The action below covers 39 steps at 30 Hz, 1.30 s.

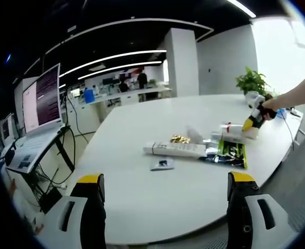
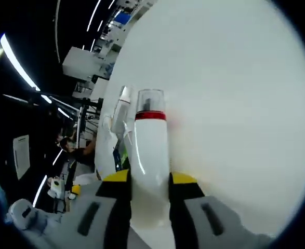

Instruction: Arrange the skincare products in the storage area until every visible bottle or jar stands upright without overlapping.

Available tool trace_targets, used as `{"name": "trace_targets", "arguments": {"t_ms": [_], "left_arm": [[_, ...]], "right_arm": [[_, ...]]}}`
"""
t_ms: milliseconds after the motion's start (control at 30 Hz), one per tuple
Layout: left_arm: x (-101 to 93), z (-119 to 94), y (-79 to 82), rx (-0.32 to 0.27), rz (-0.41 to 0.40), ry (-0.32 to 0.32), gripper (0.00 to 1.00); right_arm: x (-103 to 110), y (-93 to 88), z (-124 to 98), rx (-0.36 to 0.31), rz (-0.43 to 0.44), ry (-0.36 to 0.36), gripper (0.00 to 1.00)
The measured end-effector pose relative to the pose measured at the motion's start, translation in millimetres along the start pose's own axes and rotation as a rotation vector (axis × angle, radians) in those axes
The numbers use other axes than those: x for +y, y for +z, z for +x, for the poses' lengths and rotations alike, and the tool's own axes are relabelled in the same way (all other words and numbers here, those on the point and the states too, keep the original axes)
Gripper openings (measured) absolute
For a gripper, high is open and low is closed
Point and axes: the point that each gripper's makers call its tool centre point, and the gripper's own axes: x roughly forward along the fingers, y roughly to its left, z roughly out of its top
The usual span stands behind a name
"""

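In the left gripper view we see our left gripper (image 1: 164, 199) held low over the near edge of a large white table (image 1: 142, 202), its two yellow-tipped jaws standing wide apart with nothing between them. Past them, toward the middle of the table, lies a small cluster of skincare products. We count one long white box (image 1: 174, 149) lying flat, one small dark sachet (image 1: 162, 164) just in front of it, one green and black packet (image 1: 228, 154) lying flat to the box's right, and one little gold-coloured heap (image 1: 180, 139) just behind the box. A few pale tubes or bottles lie behind the packet; they are too small for us to count.

At the far right of that cluster the right gripper (image 1: 250, 123) comes in, held by a person's hand (image 1: 271, 108), its yellow tip down among the products. Beyond it stands one potted plant (image 1: 251, 81), and off the table's left side one open laptop (image 1: 36, 111) sits on a stand.

In the right gripper view our right gripper (image 2: 149, 179) is clamped on one white bottle (image 2: 149, 166) with a red band and a clear cap, the jaws pressing its lower body from both sides. One second, slimmer clear-capped bottle (image 2: 122, 111) sits just beside it on the white table (image 2: 235, 104).
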Motion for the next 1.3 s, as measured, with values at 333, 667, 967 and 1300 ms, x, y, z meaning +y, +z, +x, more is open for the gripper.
{"name": "trace_targets", "arguments": {"t_ms": [333, 667, 967, 1300], "left_arm": [[-3.4, 0.1, -2.8, 0.024, 0.008, -0.017, 0.97], [-6.6, 1.4, -2.7, 0.073, -0.058, -0.074, 0.97], [2.7, 0.4, 0.9, 0.078, -0.195, -0.114, 0.96], [-16.7, 19.0, 40.2, 0.032, -0.210, -0.273, 0.95]], "right_arm": [[-5.2, 11.4, -7.7, -0.121, 0.080, 0.088, 0.26], [3.8, 11.7, -8.8, -0.223, 0.151, 0.176, 0.26], [18.8, 10.4, -11.3, -0.277, 0.174, 0.251, 0.26], [39.0, 4.3, -9.5, -0.298, 0.165, 0.306, 0.26]]}}
